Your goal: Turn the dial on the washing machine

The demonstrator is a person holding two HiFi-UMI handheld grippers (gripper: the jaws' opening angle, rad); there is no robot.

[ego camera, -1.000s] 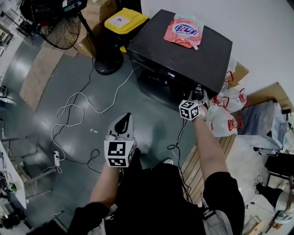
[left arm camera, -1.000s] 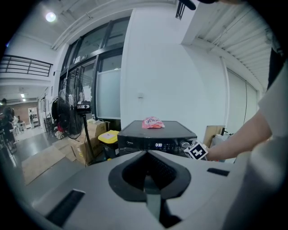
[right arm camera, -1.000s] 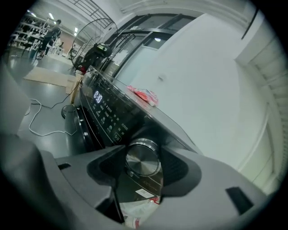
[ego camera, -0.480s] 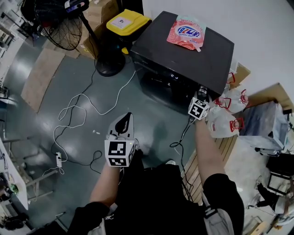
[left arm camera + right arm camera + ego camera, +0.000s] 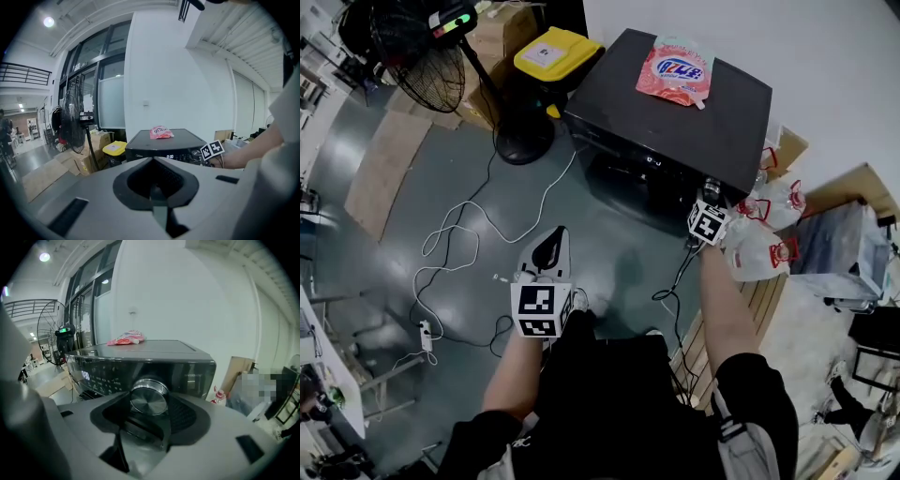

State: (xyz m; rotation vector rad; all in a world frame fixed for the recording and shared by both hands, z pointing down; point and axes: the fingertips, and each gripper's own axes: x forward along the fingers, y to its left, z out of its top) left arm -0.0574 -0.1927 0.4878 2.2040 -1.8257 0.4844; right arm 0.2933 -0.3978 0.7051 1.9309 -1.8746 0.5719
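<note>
The silver dial (image 5: pixel 148 398) is sitting on the front of the black washing machine (image 5: pixel 675 112), at its right end, and my right gripper (image 5: pixel 709 199) is clamping it between its jaws. My left gripper (image 5: pixel 551 242) is hanging well apart from the washing machine, out in front of it, with its jaws pressed together on nothing.

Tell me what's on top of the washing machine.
A pink pouch lies flat atop the washing machine, toward the wall. The lid patch beneath it is covered.

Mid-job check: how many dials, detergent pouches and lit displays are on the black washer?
Silver round dial: 1
Pink plastic detergent pouch: 1
Lit number display: 1
Total: 3
</note>
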